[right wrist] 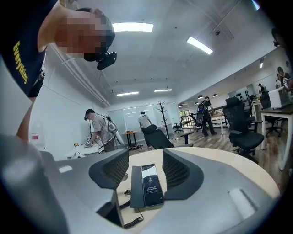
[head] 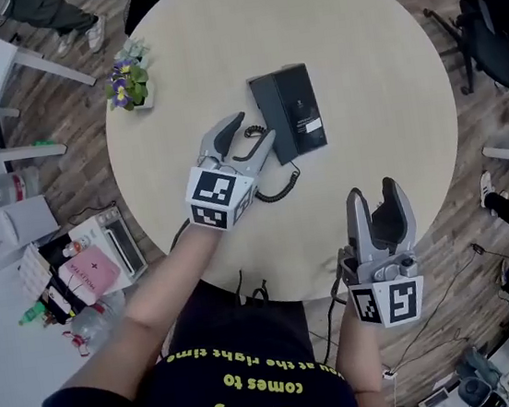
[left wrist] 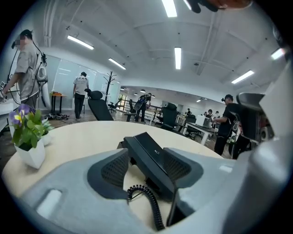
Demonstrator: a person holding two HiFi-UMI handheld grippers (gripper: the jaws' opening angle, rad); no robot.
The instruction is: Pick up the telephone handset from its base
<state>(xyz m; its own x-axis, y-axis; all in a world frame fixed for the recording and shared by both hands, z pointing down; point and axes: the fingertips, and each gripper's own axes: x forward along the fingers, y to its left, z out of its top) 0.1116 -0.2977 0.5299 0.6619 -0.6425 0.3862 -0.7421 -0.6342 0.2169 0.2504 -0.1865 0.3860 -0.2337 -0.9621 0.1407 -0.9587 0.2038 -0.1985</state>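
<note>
Tabletop (head: 392,115) open right of base (head: 300,108). Left gripper (head: 259,124): jaws apart astride handset (head: 263,104) near end, not clamping. Right gripper (head: 374,190): wide open, empty, at tabletop's near edge.

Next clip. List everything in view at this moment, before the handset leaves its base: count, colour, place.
table: one, beige, round, centre.
telephone base: one, black, on the table.
handset: one, black, lying on the base's left side.
coiled cord: one, black, by the phone's near end.
potted plant: one, purple and yellow flowers, white pot, table's left edge.
office chairs: several, black, around the room.
bystanders: several, background.
left gripper: grey, open, at the handset's near end.
right gripper: grey, open, empty, table's near edge.
</note>
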